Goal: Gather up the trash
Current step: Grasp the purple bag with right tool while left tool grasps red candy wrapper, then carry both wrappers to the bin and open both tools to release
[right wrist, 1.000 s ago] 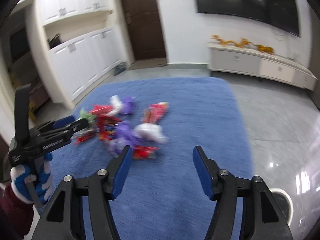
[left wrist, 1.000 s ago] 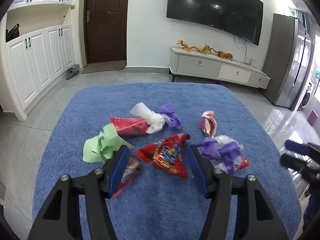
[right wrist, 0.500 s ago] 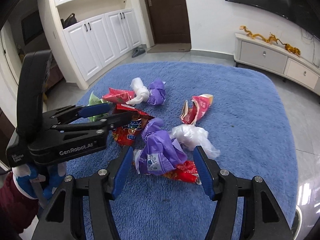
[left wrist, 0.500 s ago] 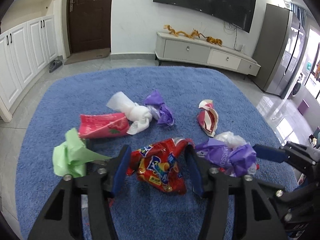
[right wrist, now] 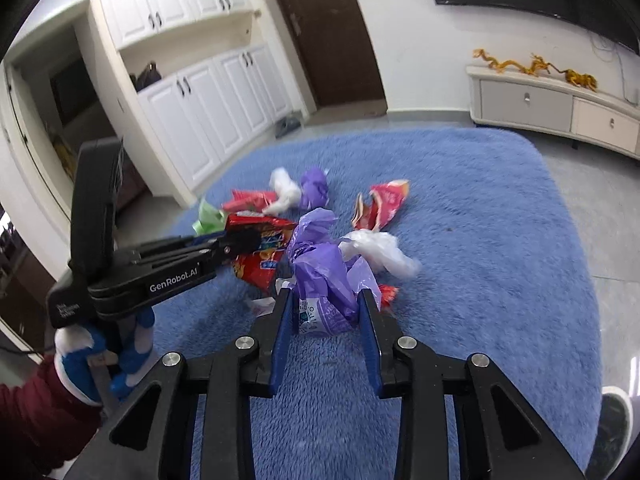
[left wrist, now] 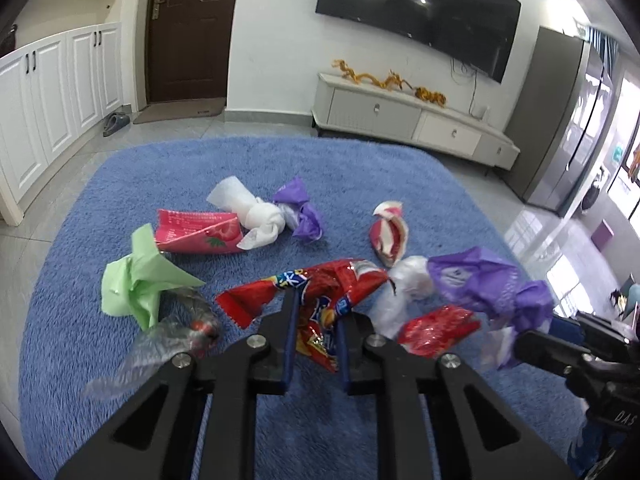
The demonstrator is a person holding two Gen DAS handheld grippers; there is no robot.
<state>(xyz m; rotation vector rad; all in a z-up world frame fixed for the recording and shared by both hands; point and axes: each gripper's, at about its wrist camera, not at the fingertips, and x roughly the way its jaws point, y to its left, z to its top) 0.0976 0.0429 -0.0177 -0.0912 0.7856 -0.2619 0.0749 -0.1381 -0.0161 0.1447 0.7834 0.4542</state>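
Note:
Crumpled trash lies in a pile on a blue rug. My left gripper has a red snack wrapper pinched between its blue pads, and its jaws are closing. My right gripper has a purple plastic bag filling the gap between its pads, and its jaws are closing too. From the right wrist, the left gripper shows at the left with the red snack wrapper in it. Loose around them lie green paper, a pink packet, a white tissue and a red-and-white wrapper.
A white plastic bag, a small red wrapper and clear film lie near the grippers. Tiled floor surrounds the rug. A low TV cabinet stands behind it, white cupboards to the left. A shoe rests at the rug's edge.
Both grippers came down onto the pile. The left jaws narrowed from wide apart onto the red wrapper. The right jaws narrowed around the purple bag.

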